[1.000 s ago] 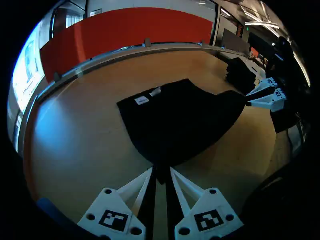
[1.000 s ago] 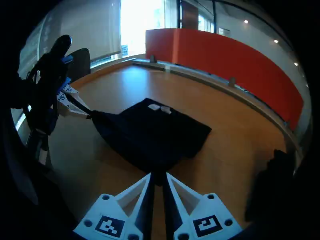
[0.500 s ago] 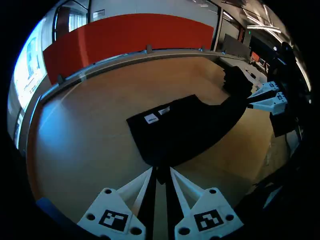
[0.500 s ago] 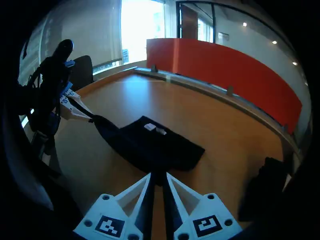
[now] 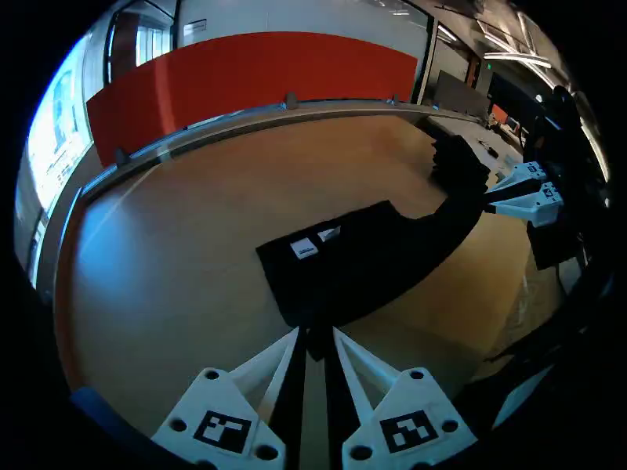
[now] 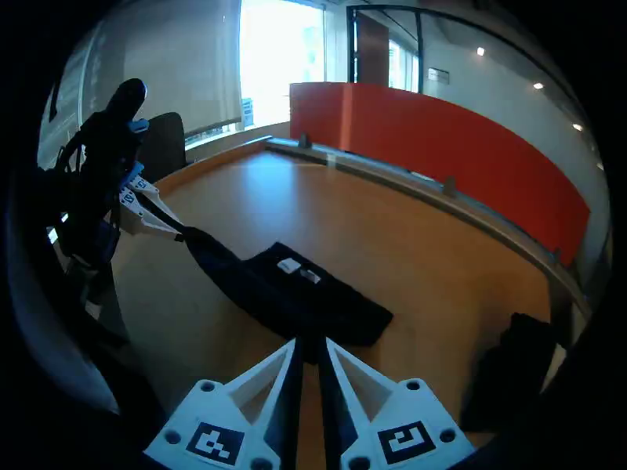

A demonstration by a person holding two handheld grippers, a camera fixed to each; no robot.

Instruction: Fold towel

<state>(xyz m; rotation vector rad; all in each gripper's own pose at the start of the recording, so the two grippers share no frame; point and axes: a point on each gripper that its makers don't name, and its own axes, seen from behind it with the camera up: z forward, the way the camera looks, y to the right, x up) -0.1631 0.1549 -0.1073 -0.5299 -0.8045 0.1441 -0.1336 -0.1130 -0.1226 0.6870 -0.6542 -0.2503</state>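
item 1, towel (image 5: 368, 251): black cloth on the wooden tabletop (image 5: 180, 235), on the near side of the red partition (image 5: 259, 70) and well apart from it. the edge toward the red partition lies flat on the wood. the opposite edge is raised off the wood and hangs stretched between two held corners. two small white labels (image 5: 304, 248) sit on the flat part, close to the edge facing the red partition.

item 2, left hand-held gripper (image 5: 316, 335): white fingers with square black-and-white markers, drawn in to a narrow slit. it is clenched on one raised corner of the towel, with dark cloth in the slit at the tips. in the right gripper view it appears farther off (image 6: 179, 229), pinching the towel's far corner, with a person's dark shape (image 6: 98, 180) just behind it.

item 3, right hand-held gripper (image 6: 308, 342): same white build and markers, fingers likewise drawn in and grasping the other raised corner of the towel. in the left gripper view it appears farther off (image 5: 492, 202), tips buried in the lifted cloth.

item 4, pile of dark cloth (image 5: 458, 160): on the tabletop near the right hand-held gripper, on its side toward the red partition. whether it touches the towel cannot be told.

item 5, chair (image 6: 163, 141): dark back, past the tabletop edge, beside the end of the red partition and below a bright window (image 6: 274, 63).
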